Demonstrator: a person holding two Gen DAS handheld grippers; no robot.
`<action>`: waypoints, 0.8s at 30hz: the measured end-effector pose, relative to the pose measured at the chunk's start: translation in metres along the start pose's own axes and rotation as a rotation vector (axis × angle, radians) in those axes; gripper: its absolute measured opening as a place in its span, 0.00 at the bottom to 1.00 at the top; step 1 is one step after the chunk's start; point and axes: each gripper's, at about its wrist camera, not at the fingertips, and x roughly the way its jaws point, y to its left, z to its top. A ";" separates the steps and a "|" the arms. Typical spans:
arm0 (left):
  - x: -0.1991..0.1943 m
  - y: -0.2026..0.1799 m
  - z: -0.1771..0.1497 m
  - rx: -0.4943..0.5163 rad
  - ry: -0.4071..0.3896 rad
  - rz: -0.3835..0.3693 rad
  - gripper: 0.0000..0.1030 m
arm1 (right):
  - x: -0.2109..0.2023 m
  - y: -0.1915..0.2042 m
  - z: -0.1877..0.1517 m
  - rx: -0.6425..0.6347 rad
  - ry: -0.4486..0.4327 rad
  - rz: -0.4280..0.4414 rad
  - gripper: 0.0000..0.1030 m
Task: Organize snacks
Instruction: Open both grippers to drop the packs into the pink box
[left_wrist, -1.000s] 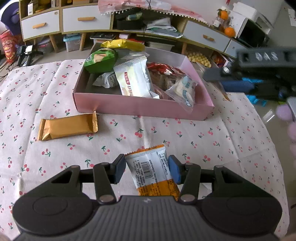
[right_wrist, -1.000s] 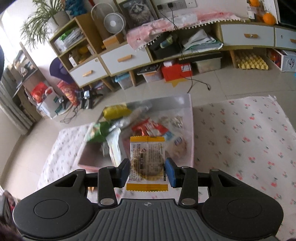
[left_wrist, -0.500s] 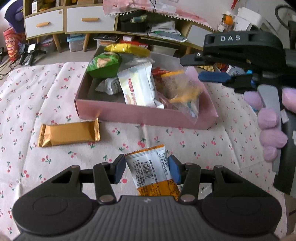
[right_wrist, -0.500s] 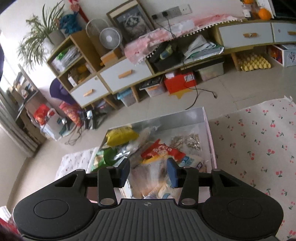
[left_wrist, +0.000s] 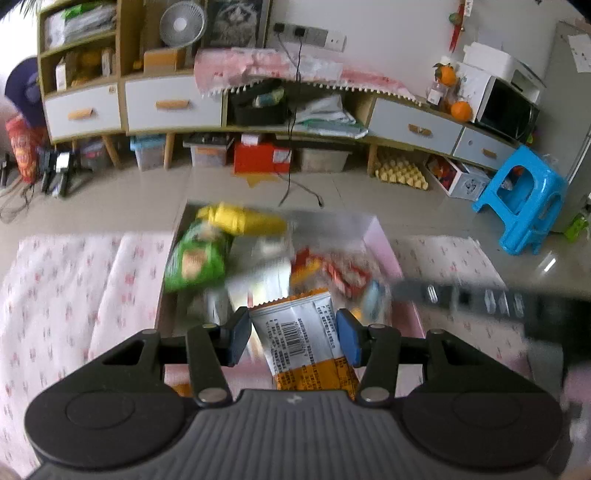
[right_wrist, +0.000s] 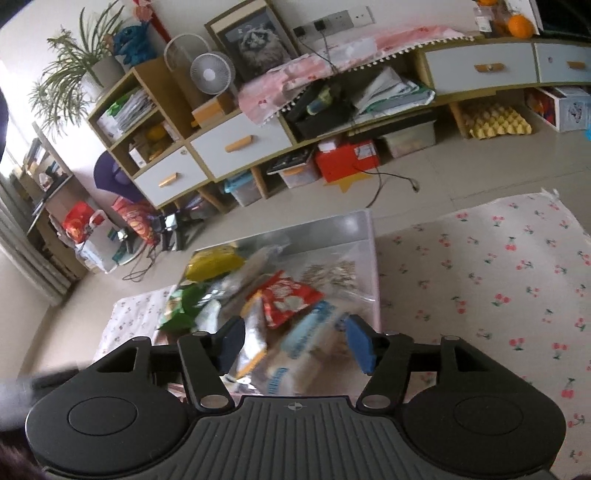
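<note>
The right hand-held gripper (right_wrist: 293, 345) has dropped its packet, jaws opening empty over the pink box (right_wrist: 372, 258), while the left hand-held gripper (left_wrist: 293, 341), now lifted over that box, stays clamped on the orange-and-white packet (left_wrist: 303, 339), next to go in.

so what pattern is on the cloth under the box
White cloth with small red cherries, clearest in the right wrist view.

1. Left wrist view: pink box (left_wrist: 384, 240) and the snacks in it motion-blurred; only the green bag (left_wrist: 194, 258) and yellow bag (left_wrist: 240, 219) colours readable.
2. Orange-and-white packet (left_wrist: 303, 339): lower end hidden behind the left gripper (left_wrist: 293, 332) body.
3. Dark blurred bar (left_wrist: 480, 299) at right, cut by the frame edge.
4. Right wrist view: near snacks smeared, labels unreadable.
</note>
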 end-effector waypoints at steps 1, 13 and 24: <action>0.004 -0.001 0.005 0.007 -0.003 0.005 0.45 | 0.000 -0.005 0.000 0.007 0.002 -0.003 0.60; 0.056 -0.022 0.041 0.017 -0.003 0.043 0.46 | 0.006 -0.039 0.005 0.088 0.018 0.009 0.60; 0.048 -0.022 0.035 0.007 -0.028 0.104 0.76 | 0.007 -0.035 0.004 0.043 0.035 -0.008 0.66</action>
